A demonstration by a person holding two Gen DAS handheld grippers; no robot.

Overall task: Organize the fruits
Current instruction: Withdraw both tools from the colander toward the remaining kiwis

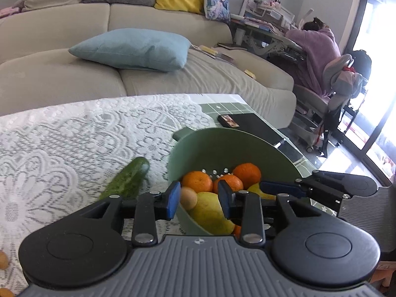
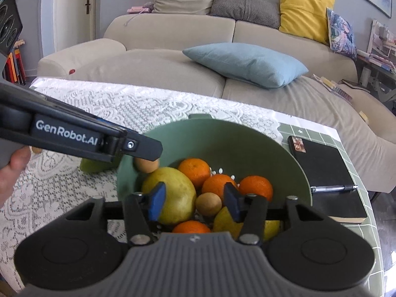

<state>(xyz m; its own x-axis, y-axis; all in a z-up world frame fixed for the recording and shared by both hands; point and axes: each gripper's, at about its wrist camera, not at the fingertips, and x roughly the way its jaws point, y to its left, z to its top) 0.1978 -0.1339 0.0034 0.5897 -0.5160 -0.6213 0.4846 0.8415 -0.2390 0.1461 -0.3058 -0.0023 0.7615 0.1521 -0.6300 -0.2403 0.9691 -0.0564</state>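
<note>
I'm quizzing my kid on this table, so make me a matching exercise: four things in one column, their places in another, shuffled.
Things:
1. cucumber
2. oranges
3. pen
4. blue pillow

Places:
A. on the sofa
B. in the green bowl
C. on the black notebook
D. on the lace cloth, left of the bowl

Pairs: 1-D, 2-B, 3-C, 4-A

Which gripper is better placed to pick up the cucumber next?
Left. The cucumber lies just ahead-left of the left gripper, which is open; the right gripper is over the bowl.
</note>
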